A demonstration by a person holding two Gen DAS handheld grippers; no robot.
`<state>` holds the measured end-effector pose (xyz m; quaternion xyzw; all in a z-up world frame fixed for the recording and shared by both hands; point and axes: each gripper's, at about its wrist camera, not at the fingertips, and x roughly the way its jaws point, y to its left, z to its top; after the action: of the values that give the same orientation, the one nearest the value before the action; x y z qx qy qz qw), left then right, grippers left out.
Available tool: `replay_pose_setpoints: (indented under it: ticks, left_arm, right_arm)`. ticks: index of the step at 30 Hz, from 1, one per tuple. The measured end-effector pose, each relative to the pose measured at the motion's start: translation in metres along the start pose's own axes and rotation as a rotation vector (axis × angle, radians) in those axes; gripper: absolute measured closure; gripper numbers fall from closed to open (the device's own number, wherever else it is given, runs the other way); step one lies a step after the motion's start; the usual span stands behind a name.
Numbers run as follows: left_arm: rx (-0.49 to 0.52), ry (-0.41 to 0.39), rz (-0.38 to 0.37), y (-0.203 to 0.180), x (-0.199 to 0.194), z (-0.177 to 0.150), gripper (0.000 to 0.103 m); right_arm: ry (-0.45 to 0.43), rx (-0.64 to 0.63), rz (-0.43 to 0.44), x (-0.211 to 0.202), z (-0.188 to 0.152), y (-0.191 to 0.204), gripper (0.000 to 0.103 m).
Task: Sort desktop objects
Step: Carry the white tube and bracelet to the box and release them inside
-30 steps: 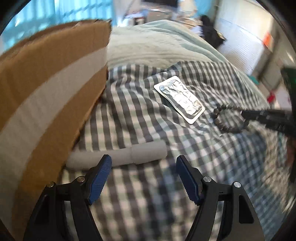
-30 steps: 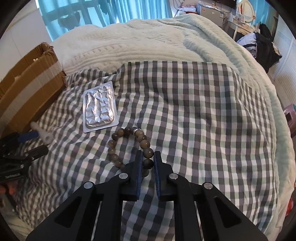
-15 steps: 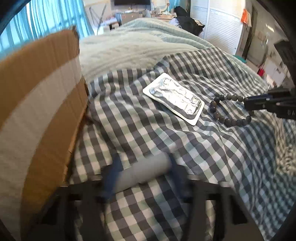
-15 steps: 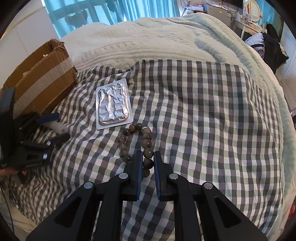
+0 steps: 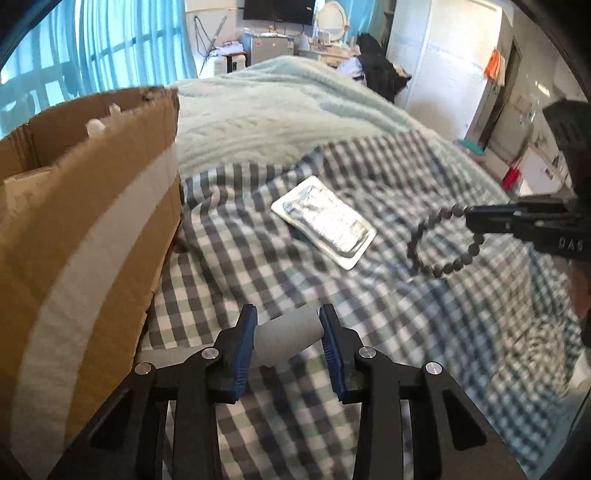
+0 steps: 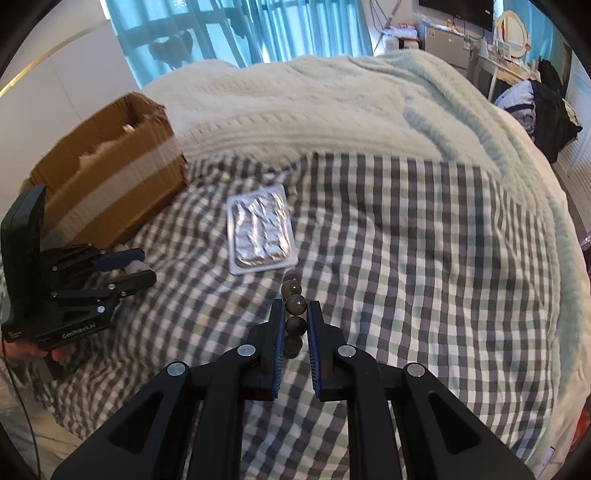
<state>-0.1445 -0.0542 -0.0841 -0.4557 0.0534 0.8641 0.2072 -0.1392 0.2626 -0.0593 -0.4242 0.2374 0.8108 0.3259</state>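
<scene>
Left gripper (image 5: 288, 332) clamps the white tube (image 5: 286, 336) – right gripper (image 6: 296, 325) grips the bead bracelet (image 5: 445, 242) (full loop visible only from left)

Setting: home bedroom. Evidence: bed with pale knitted blanket (image 6: 332, 110) and checked cloth (image 6: 406, 258) laid over it; blue curtains (image 6: 258, 29) at window; wall-mounted TV (image 5: 279, 11), round mirror (image 6: 511, 24), dark clothes heaped (image 6: 554, 114) at far side.

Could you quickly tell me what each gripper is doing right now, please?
Left gripper: closed on the white tube, lifted off the checked cloth.
Right gripper: closed on the bead bracelet, which hangs from it.
</scene>
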Motion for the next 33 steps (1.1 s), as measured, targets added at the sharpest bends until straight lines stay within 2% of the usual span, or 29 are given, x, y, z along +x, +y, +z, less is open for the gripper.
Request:
replay_pose_setpoints:
  ticks: [12,17,21,25,28,32,33]
  left_arm:
    - [-0.051,-0.102,-0.050,-0.010,-0.053,0.020,0.068]
    - [-0.101,-0.181,-0.103,-0.008,-0.083,0.034,0.068]
    - [-0.122,-0.242,-0.108,-0.005,-0.110,0.053,0.068]
    - [-0.153,-0.283,-0.072,0.007,-0.140,0.070,0.068]
    - [-0.182,-0.308,-0.014,0.026,-0.162,0.081,0.068]
    - [-0.226,-0.341,0.115,0.060,-0.183,0.086,0.068]
    - [-0.231,-0.356,0.159,0.068,-0.188,0.085,0.072]
  right_arm:
    - [-0.074,-0.046,0.021,-0.044,0.013,0.032,0.092]
    - [-0.119,-0.069,0.046,-0.069,0.028,0.052,0.092]
    - [-0.159,-0.100,0.057,-0.084,0.043,0.069,0.092]
    - [-0.208,-0.135,0.091,-0.101,0.065,0.091,0.092]
    - [-0.254,-0.179,0.110,-0.114,0.087,0.112,0.092]
    - [-0.309,-0.244,0.144,-0.125,0.114,0.144,0.092]
    - [-0.317,-0.256,0.159,-0.125,0.120,0.153,0.092]
